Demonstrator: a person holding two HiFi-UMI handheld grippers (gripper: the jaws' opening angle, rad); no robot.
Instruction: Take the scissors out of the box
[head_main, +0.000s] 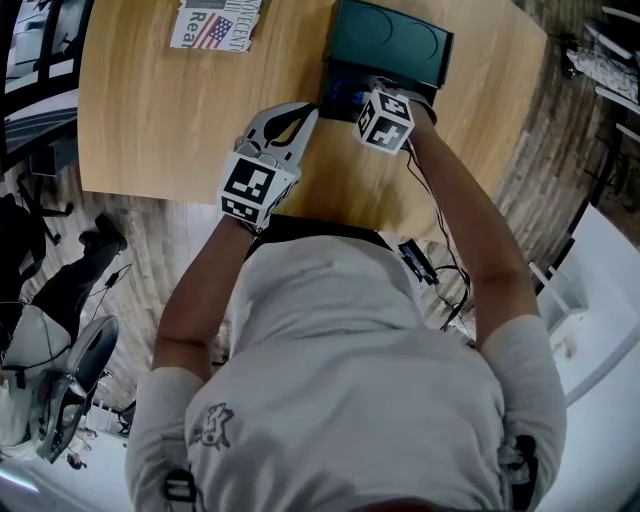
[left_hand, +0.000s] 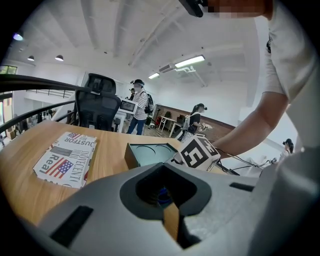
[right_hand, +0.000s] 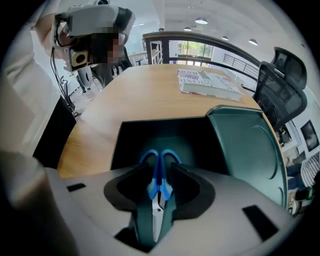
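A dark green box (head_main: 345, 80) stands open on the wooden table (head_main: 170, 110), its lid (head_main: 392, 40) tipped up behind it. Inside lie scissors (right_hand: 159, 192) with blue handles and steel blades. My right gripper (right_hand: 159, 167) points steeply down into the box (right_hand: 150, 132); its jaws stand open on either side of the scissors, close to the handles. In the head view, only its marker cube (head_main: 385, 120) shows clearly. My left gripper (head_main: 308, 110) rests low by the box's left front corner, shut and empty, with the box (left_hand: 150, 155) ahead of it.
A printed flag-pattern carton (head_main: 215, 22) lies on the table's far left. The lid (right_hand: 245, 145) stands upright on the box's right in the right gripper view. A black office chair (left_hand: 97, 105) and several people stand beyond the table. The near table edge runs just behind both hands.
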